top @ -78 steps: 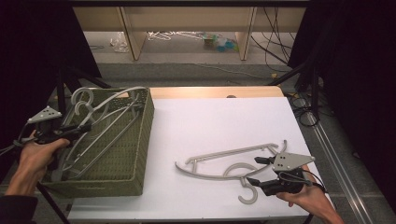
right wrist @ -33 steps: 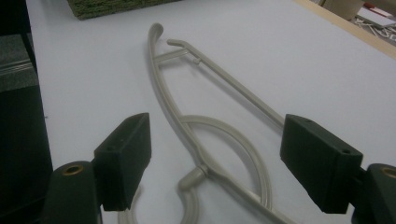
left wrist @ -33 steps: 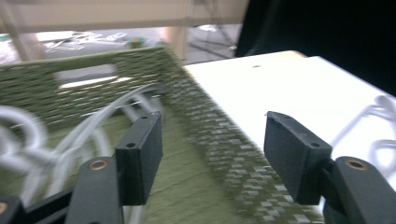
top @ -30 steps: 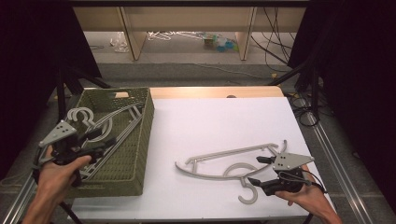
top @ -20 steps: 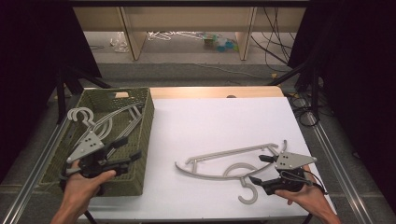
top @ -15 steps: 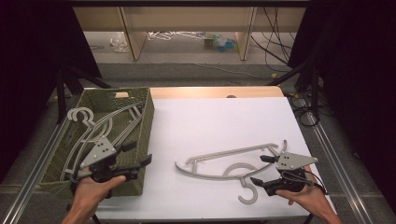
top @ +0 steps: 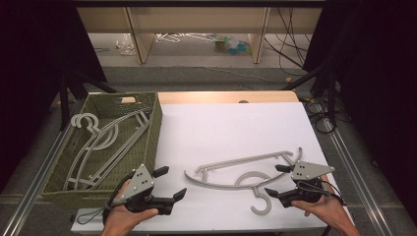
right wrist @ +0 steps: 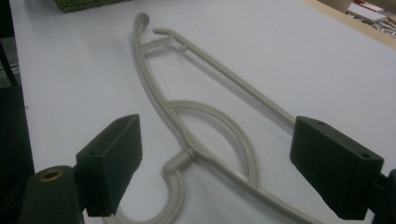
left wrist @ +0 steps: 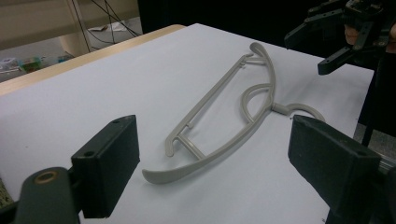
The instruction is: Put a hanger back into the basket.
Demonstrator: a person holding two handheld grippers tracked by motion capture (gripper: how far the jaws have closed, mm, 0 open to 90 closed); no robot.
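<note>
Item: grey plastic hanger (top: 241,169), laid flat on the white table sheet (top: 231,123). Its long axis is set across the table, running from the left gripper (top: 167,184) towards the right gripper (top: 274,181), and it lies between the two. Its hook (top: 260,199) is pointed towards the person's edge of the table, just beside the right gripper's jaws; its straight bar is on the far side.

Left gripper: held low over the sheet beside the green basket (top: 155,128), aimed at the hanger's nearer end. Its jaws have just been opening and are spread wide, with nothing between them; the hanger is well ahead of them.

Right gripper: released, jaws spread wide. The hanger's hook and neck are seen between and just ahead of the pads (right wrist: 109,163), untouched.

Basket: further grey hangers (top: 98,142) are contained.
</note>
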